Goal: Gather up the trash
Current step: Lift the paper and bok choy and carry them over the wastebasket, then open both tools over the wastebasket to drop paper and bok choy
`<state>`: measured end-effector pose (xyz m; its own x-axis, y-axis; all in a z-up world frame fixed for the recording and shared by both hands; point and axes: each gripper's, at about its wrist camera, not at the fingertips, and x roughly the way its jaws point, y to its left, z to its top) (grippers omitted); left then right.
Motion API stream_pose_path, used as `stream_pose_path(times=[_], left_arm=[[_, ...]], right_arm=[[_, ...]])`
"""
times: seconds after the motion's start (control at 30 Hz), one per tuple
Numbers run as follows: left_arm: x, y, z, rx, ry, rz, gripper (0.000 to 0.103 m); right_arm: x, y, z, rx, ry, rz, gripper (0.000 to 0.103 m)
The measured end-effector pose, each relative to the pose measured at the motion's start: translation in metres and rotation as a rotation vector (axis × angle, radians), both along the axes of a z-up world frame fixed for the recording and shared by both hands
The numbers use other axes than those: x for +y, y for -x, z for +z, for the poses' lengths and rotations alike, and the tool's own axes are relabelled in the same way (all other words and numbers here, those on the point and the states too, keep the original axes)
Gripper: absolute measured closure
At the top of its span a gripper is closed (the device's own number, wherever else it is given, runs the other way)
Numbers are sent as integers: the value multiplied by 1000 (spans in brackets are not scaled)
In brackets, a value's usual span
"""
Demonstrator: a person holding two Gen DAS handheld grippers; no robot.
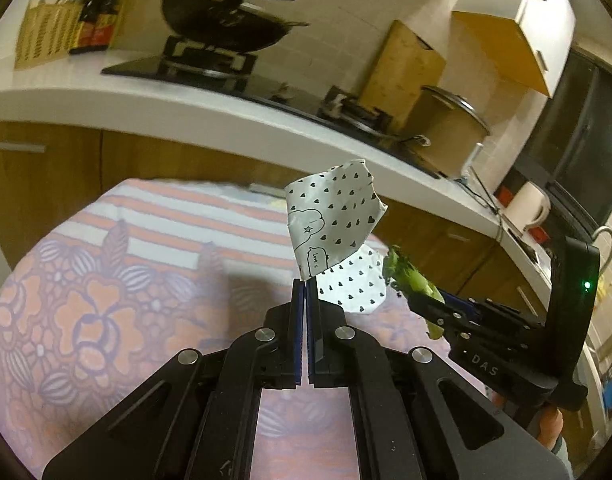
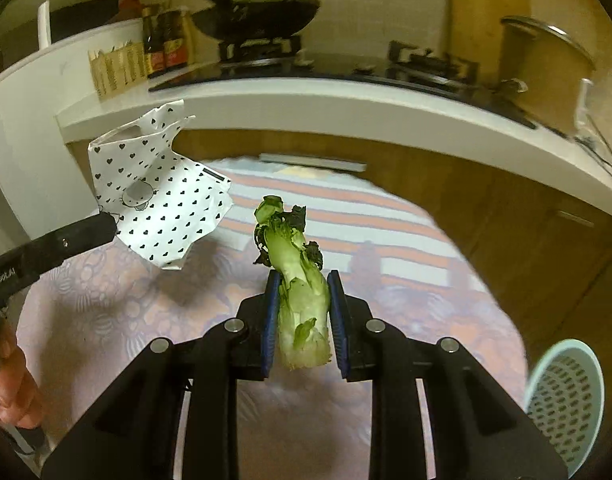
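Your right gripper (image 2: 302, 300), clamped on the vegetable stalk (image 2: 296, 280), stands nearest the basket (image 2: 566, 396) at lower right; your left gripper (image 1: 305, 284) pinches the wrapper (image 1: 332, 216).

The right tongs (image 2: 302, 280) clamp a green vegetable stalk (image 2: 300, 280) above the patterned tablecloth (image 2: 406, 280).

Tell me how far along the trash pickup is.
Both pieces are picked up: the left claw is shut on the heart-print paper, the right claw on the vegetable stalk, both lifted off the tablecloth. Left: dropping them, probably into the blue basket at lower right.
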<state>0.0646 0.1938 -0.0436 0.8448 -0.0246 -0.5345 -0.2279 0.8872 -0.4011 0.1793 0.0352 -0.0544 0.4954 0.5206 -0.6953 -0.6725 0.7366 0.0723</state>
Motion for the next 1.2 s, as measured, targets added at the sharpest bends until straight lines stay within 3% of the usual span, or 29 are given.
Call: stream_pose_path(times=[0.3, 0.5, 0.67, 0.97, 1.2], left_arm=[[-66, -16, 21, -30, -55, -81, 103], [-128, -38, 31, -40, -67, -202, 103], [-182, -60, 36, -44, -70, -299, 103], [-277, -111, 12, 12, -73, -455, 103], [-326, -152, -32, 114, -115, -538, 103]], right_arm=[[-90, 11, 31, -89, -1, -134, 82], [-164, 11, 47, -147, 6, -277, 82], [-228, 4, 48, -132, -29, -381, 82], [-310, -10, 9, -23, -36, -526, 82], [-352, -35, -46, 174, -59, -629, 82]])
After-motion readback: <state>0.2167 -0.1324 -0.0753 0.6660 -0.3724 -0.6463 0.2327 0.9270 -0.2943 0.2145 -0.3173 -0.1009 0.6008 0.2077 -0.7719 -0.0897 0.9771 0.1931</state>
